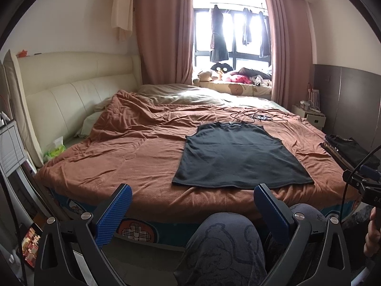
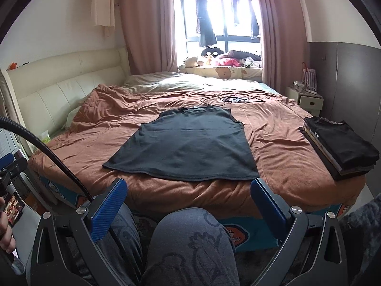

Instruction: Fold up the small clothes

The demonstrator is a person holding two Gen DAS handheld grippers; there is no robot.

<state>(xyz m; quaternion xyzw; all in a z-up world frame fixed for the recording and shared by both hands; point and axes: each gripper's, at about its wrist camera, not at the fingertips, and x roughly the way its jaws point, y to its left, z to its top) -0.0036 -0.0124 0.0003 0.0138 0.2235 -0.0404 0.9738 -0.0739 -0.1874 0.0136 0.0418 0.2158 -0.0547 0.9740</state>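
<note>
A dark sleeveless top point(image 1: 238, 155) lies flat and spread out on the brown blanket point(image 1: 133, 152) of the bed, hem toward me, neck away; it also shows in the right wrist view point(image 2: 188, 145). My left gripper point(image 1: 193, 195) is open and empty, held back from the bed's near edge, short of the hem. My right gripper point(image 2: 188, 190) is open and empty, also back from the near edge, just short of the hem. The person's knees point(image 2: 190, 243) sit below both grippers.
A stack of folded dark clothes point(image 2: 340, 147) lies on the bed's right edge, also in the left wrist view point(image 1: 350, 152). Cables and small devices point(image 2: 235, 99) lie beyond the top. A cream headboard point(image 1: 71, 95) is at left, a nightstand point(image 2: 307, 101) at right.
</note>
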